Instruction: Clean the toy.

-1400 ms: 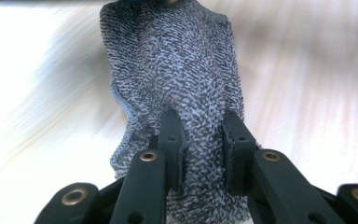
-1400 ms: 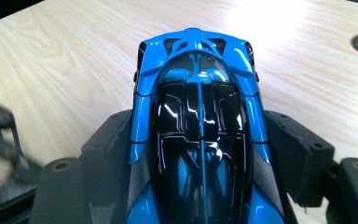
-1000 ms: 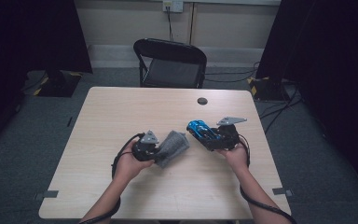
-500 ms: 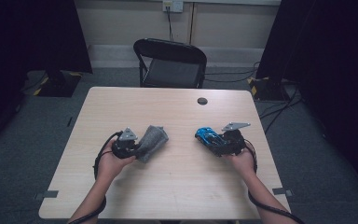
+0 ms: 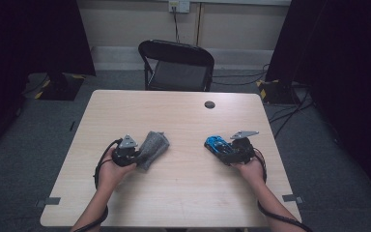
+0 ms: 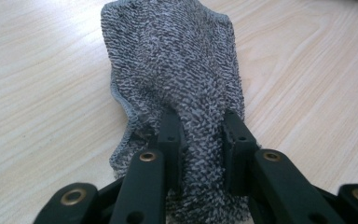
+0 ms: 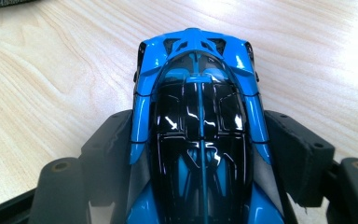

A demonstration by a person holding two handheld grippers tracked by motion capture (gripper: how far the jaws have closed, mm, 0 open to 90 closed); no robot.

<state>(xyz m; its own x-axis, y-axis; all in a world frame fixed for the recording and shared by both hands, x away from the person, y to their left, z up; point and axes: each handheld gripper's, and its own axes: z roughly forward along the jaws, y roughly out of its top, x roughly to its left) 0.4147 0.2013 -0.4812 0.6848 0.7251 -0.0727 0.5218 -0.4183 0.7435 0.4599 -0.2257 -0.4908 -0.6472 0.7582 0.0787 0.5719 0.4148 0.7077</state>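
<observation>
A pale wood-grain desk (image 5: 183, 121) fills the middle of the high view, its top bare but for a small dark round spot (image 5: 209, 104) toward the upper right; beyond its far edge, at the top centre, stands a black folding chair (image 5: 176, 65) on grey carpet, with a beige wall and a wall socket (image 5: 179, 6) above it and black curtains darkening both upper corners; cables run across the floor at the right. The left hand-held gripper (image 5: 136, 153), at the lower left of centre, has its jaws pinched tight on a grey knitted cloth (image 5: 152, 147) that lies on the desk and stretches away up the frame; the right hand-held gripper (image 5: 222, 147), at the lower right of centre, holds a blue toy car (image 5: 217, 143) across its sides with the jaws fairly wide, just above or on the desk, I cannot tell which. The car's rear is cut off at the bottom of the right gripper view; the cloth's near end is hidden behind the jaws; both forearms leave the bottom edge.
</observation>
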